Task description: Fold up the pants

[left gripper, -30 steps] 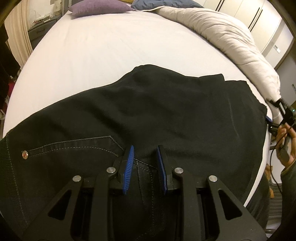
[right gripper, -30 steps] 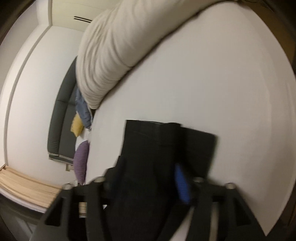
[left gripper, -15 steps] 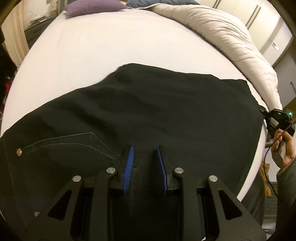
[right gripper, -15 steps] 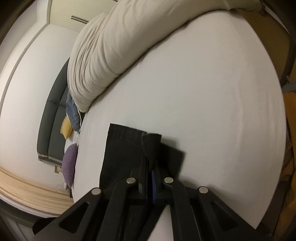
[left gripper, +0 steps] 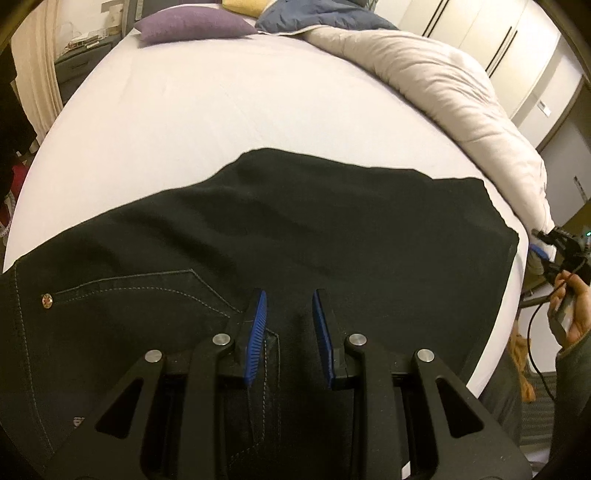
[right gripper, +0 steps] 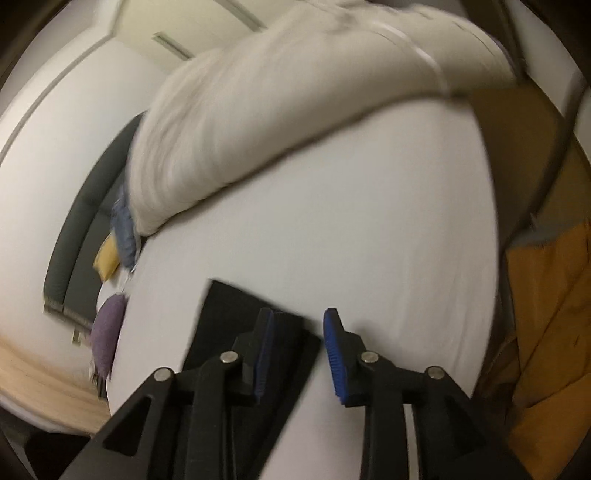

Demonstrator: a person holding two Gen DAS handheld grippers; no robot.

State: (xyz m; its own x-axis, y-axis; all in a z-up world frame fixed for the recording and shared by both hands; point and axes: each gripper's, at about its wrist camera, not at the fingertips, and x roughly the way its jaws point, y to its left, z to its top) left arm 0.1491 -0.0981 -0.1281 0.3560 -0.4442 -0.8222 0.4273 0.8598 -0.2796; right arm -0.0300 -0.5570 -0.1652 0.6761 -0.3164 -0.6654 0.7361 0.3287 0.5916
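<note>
Black pants (left gripper: 295, 236) lie spread flat across the white bed (left gripper: 221, 103), pocket stitching and a rivet at the left. My left gripper (left gripper: 288, 301) is open and empty, low over the waist area near the pocket corner. In the right wrist view the pants' leg end (right gripper: 236, 314) lies on the sheet. My right gripper (right gripper: 299, 319) is open and empty, its left finger over the hem, its right finger over bare sheet. The right gripper also shows in the left wrist view (left gripper: 554, 247), just off the pants' right edge.
A beige duvet (left gripper: 443, 81) is bunched along the bed's far right side. A purple pillow (left gripper: 192, 24), a yellow one and a blue one lie at the head. Wardrobe doors (left gripper: 517, 44) stand behind. An orange cloth (right gripper: 546, 314) hangs beside the bed.
My right gripper was shut on the pants' leg end half a second ago; it has opened and let go. The pants have settled flatter. My left gripper stays open.
</note>
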